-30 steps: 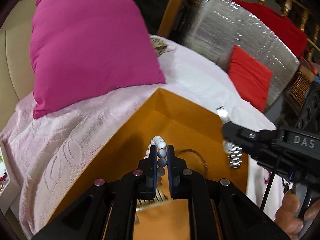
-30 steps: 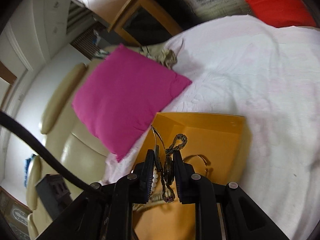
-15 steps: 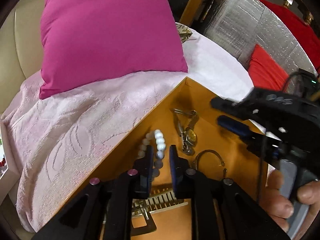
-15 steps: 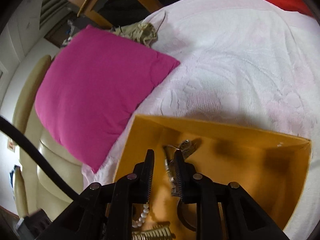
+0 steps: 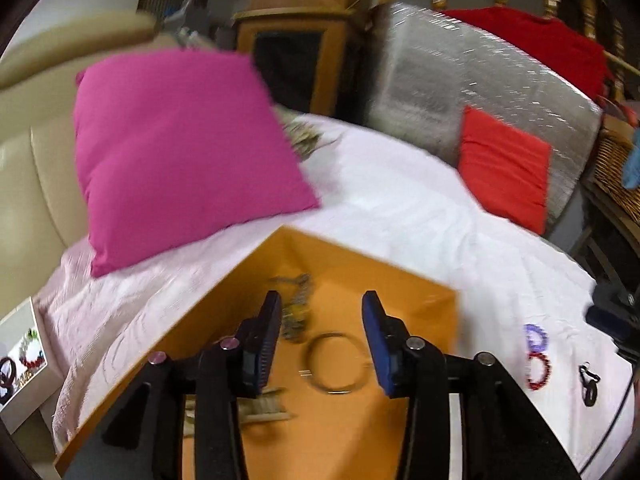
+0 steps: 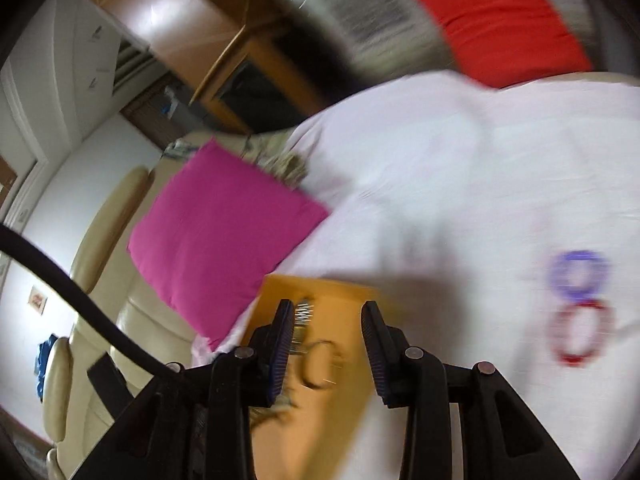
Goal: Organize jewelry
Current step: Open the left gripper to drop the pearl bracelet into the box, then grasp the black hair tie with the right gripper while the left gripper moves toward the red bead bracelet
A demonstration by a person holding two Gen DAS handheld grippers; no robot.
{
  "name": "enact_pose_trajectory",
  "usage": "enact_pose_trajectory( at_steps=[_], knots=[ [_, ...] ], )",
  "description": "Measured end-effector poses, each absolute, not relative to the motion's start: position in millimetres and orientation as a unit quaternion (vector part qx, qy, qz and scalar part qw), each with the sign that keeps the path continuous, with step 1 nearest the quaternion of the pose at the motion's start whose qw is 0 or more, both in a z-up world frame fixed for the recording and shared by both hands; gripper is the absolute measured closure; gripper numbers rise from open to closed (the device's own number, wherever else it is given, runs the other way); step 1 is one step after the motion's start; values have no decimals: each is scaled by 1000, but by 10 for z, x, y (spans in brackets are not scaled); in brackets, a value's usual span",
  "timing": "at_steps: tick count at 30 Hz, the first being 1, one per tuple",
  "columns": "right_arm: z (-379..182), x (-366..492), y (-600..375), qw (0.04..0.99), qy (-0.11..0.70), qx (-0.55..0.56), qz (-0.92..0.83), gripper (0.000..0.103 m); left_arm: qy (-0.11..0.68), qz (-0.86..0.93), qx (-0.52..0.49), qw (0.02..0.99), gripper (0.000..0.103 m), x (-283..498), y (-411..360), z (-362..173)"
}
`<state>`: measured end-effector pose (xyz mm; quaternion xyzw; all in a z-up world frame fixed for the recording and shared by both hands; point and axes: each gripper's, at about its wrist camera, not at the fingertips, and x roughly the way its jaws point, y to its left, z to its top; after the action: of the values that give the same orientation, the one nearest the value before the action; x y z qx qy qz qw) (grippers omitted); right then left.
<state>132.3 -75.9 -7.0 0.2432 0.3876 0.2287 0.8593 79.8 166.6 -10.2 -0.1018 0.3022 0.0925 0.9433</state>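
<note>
Both claws opening, nothing gripped: left claw (image 5: pixel 320 344) right above the bangle (image 5: pixel 334 362) in the orange box (image 5: pixel 400 280); right claw (image 6: pixel 326 350) too.

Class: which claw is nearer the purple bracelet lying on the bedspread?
Right. The right claw, opening and empty, faces the purple bracelet; the left claw, also opening and empty, hovers over the box.

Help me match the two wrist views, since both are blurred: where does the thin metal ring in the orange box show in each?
Left wrist view: the metal ring lies on the floor of the orange box, low centre, between the claw's fingers.
Right wrist view: the metal ring is blurred, low centre, nearer the left finger.
Shared landmark: the pink cushion, beyond the box on the left.
</note>
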Motion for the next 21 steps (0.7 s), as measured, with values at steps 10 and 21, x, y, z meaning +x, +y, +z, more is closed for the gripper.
enact_pose_trajectory(
  at_steps=[10,21],
  knots=[
    [-427,603,-2848,861,352,357,88,65,276,-29,-5,961,49,803,397,-76],
    [-1146,877,-3503,820,378,430,22,65,350,-145,16,925,50,1033,-301,-472]
  ],
)
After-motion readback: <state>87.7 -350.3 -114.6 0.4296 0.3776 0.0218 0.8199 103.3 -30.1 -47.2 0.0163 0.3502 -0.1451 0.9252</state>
